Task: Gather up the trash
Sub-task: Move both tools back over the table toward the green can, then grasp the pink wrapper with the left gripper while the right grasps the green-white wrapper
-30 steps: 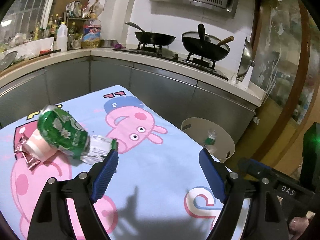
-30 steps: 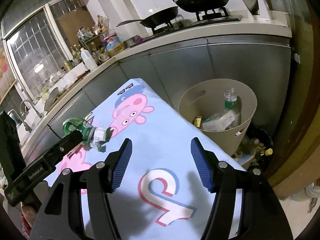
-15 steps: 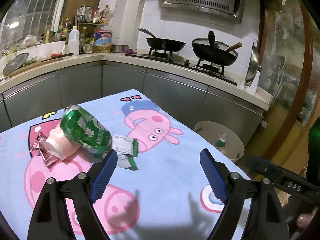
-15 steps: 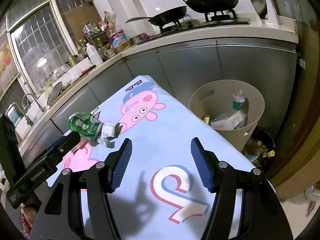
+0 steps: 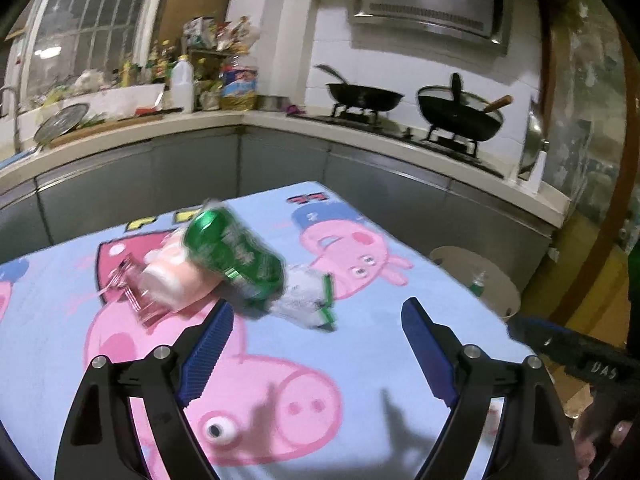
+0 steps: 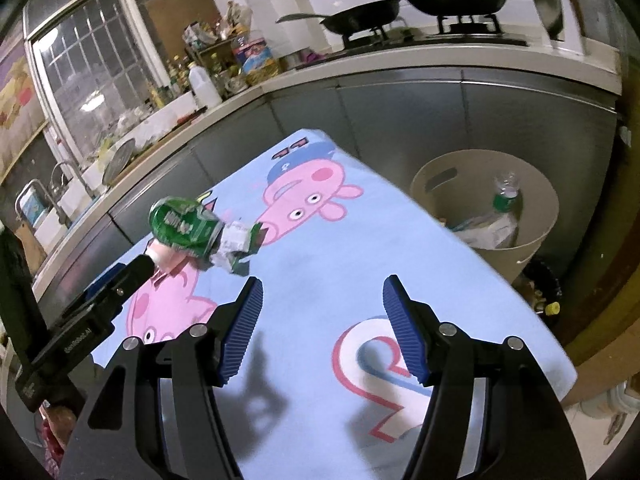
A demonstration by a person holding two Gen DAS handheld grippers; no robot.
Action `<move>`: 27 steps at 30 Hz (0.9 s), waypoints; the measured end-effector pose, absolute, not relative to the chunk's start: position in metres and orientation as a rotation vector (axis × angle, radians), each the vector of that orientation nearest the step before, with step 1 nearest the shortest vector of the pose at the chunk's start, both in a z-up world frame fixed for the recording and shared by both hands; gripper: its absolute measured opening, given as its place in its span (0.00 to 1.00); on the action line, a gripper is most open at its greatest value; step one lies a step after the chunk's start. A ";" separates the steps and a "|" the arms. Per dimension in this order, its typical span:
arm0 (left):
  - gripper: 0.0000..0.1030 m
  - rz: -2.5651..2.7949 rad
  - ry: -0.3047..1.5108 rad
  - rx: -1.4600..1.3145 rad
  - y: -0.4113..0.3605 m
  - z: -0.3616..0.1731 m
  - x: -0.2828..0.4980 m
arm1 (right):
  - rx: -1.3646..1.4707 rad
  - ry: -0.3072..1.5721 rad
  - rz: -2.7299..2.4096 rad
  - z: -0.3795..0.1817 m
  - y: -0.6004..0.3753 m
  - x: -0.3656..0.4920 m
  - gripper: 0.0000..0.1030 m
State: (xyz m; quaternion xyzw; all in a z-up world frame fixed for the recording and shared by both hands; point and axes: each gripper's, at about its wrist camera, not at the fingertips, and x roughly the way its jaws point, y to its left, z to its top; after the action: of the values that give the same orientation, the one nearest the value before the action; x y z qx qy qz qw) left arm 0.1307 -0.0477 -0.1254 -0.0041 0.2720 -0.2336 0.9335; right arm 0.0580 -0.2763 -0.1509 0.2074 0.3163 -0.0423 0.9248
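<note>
Both grippers w/ jaws apart, nothing held; left gripper now nearer the green can & wrapper pile, probably lining up next pickup for bin.

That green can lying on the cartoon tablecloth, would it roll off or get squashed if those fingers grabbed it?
The green can lies on its side, so a push might roll it, though the pink cup and crumpled wrapper beside it could block that. It already looks dented, so it is probably empty, light and likely to crush further under a firm squeeze.
</note>
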 end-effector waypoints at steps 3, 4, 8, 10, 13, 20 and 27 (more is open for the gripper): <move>0.83 -0.433 0.587 -0.030 -0.024 -0.141 0.134 | 0.411 0.682 -0.053 -0.157 -0.266 0.067 0.60; 0.83 -0.414 0.599 -0.042 -0.013 -0.147 0.135 | 0.405 0.695 -0.039 -0.160 -0.262 0.070 0.60; 0.81 -0.314 0.628 -0.072 0.023 -0.165 0.146 | 0.382 0.759 0.042 -0.171 -0.240 0.090 0.60; 0.80 -0.267 0.630 -0.094 0.041 -0.171 0.151 | 0.390 0.785 0.111 -0.175 -0.229 0.113 0.60; 0.79 -0.234 0.629 -0.152 0.061 -0.176 0.155 | 0.401 0.792 0.167 -0.172 -0.220 0.153 0.60; 0.78 -0.250 0.600 -0.214 0.076 -0.174 0.148 | 0.601 0.836 0.342 -0.150 -0.217 0.286 0.60; 0.78 -0.234 0.627 -0.261 0.100 -0.172 0.140 | 0.671 0.985 0.411 -0.178 -0.191 0.369 0.60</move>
State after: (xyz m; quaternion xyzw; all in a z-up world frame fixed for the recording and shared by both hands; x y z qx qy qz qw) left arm 0.1403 0.1002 -0.1719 -0.1279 0.3066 -0.1143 0.9362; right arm 0.3695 -0.1909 -0.1776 0.3138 0.4605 0.1921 0.8078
